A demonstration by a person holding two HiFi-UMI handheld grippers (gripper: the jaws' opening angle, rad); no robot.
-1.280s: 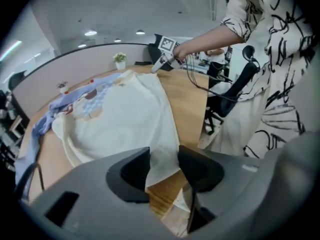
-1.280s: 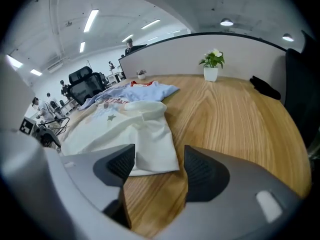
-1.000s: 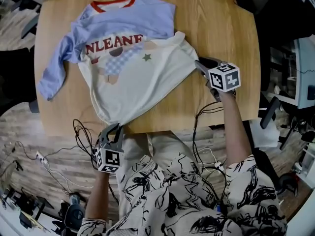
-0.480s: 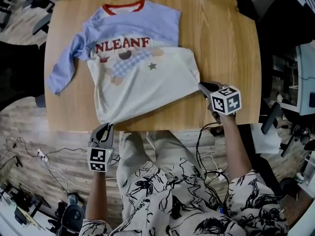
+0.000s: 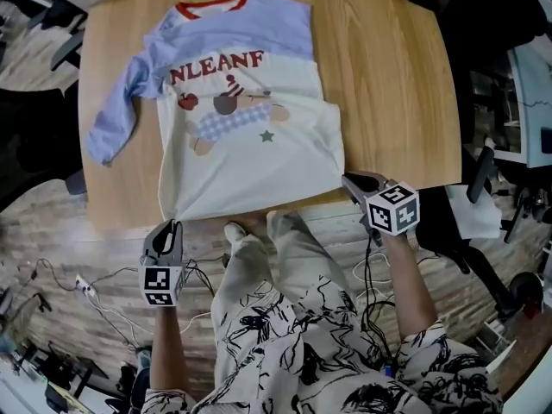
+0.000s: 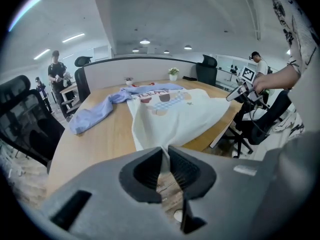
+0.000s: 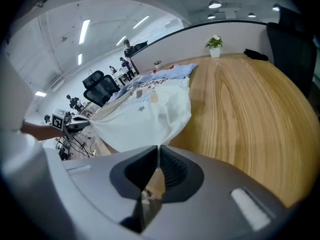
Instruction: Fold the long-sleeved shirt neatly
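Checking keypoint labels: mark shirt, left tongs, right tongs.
shirt (image 5: 259, 149), head view, cream front.
left tongs (image 5: 174, 224), head view, tips at hem corner.
right tongs (image 5: 347, 179), head view, tips at hem corner.

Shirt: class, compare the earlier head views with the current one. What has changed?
The left gripper and right gripper drew the hem corners of the shirt toward the person, to the near edge of the table, flattening it and uncovering more print. Both kept hold of the hem; the blue sleeve still lies out left.
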